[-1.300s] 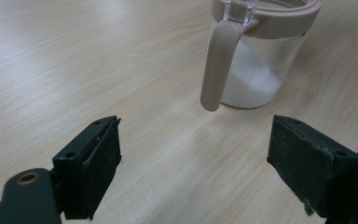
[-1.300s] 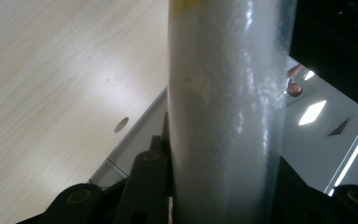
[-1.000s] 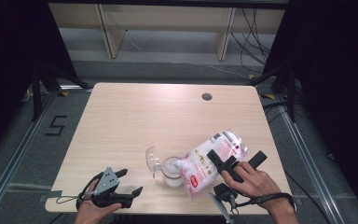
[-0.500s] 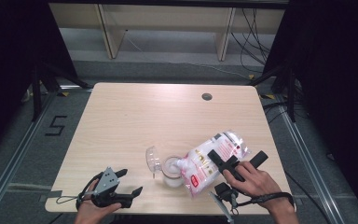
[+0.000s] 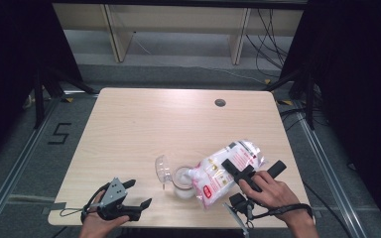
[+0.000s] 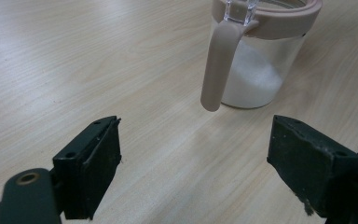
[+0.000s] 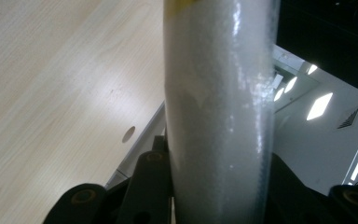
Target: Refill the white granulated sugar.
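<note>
In the right gripper view the bag (image 7: 219,112) is running off the top and bottom edges and is covering the inner faces of the right gripper (image 7: 214,186), whose own jaws are showing just at their outer sides. In the left gripper view the top edge is cutting off the jar (image 6: 261,51) at its rim. In the high view the print on the bag's label is staying too small to read.

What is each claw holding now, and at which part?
The right claw is shut across the middle of the tilted bag, whose mouth is over the jar. The left claw is open, holding nothing.
</note>
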A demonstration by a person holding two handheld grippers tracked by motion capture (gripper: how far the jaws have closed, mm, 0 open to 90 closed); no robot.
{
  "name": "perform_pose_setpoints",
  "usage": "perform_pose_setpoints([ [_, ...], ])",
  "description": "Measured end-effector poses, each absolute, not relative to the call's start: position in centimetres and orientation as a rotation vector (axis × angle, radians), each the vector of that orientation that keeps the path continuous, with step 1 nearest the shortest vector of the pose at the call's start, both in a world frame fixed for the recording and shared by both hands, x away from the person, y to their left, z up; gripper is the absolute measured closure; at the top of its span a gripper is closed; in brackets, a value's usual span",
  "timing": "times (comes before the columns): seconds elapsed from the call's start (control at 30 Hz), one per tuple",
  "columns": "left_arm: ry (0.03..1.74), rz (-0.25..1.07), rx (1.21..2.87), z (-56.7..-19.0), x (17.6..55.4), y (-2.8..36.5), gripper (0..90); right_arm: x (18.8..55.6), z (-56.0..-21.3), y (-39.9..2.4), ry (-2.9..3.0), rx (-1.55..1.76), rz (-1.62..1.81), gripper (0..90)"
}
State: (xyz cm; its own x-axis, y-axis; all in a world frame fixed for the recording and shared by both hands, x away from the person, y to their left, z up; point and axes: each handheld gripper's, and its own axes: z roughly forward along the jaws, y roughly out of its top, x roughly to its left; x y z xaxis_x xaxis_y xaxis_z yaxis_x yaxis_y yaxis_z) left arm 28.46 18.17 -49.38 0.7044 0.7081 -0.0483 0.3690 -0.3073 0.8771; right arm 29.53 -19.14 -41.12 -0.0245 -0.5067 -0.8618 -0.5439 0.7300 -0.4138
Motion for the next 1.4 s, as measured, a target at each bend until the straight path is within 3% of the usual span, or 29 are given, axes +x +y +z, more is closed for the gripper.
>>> perform_pose_setpoints([
  [1.4,0.838,0.440,1.924,-49.3,28.4,18.2,16.6,30.1,-41.4,-20.1,1.814,-0.717,0.242,78.6],
])
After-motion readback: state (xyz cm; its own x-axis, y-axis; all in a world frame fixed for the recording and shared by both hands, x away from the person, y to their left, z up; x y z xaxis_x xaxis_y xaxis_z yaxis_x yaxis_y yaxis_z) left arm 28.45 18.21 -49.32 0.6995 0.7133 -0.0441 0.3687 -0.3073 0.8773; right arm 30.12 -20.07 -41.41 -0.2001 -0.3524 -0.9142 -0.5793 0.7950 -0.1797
